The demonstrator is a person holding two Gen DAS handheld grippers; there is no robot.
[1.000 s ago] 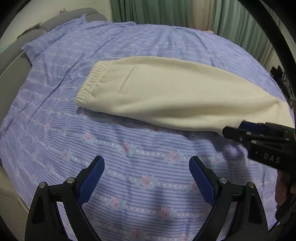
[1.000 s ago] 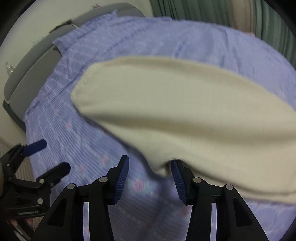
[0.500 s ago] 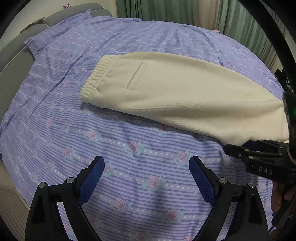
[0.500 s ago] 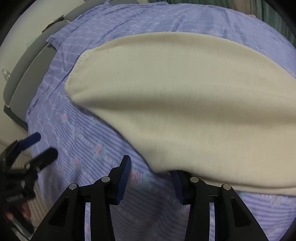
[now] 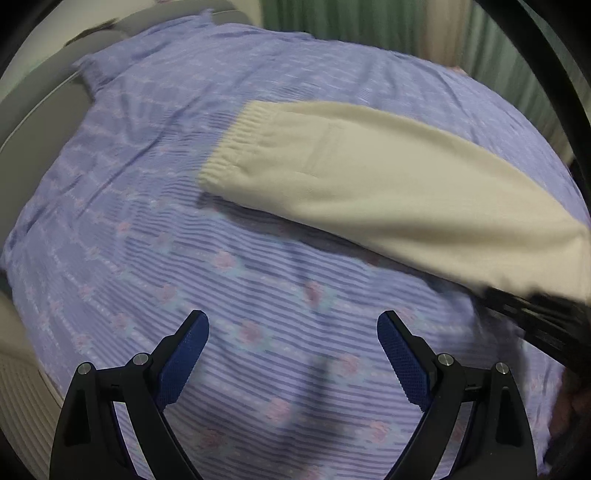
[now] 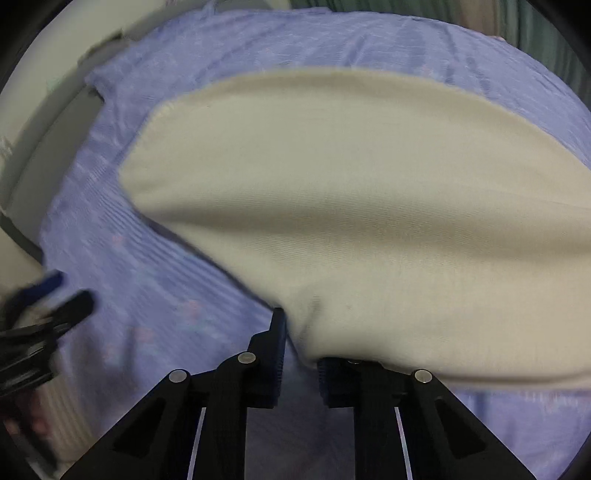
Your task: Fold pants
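The cream pants lie across the bed. The right gripper pinches their near edge between narrow jaws. The left gripper hovers wide open, holding nothing.

You've got one cream fleece pair of pants, one lilac striped rose-print bedsheet, two black blue-padded grippers: left gripper, right gripper.

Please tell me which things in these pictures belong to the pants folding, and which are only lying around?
Belong to the job:
- cream pants, lying long on the bed
- right gripper, fingers closed on the pants' near edge
- left gripper, open over the sheet, holding nothing

Only there:
- purple flowered bedsheet
- green curtains
- grey headboard
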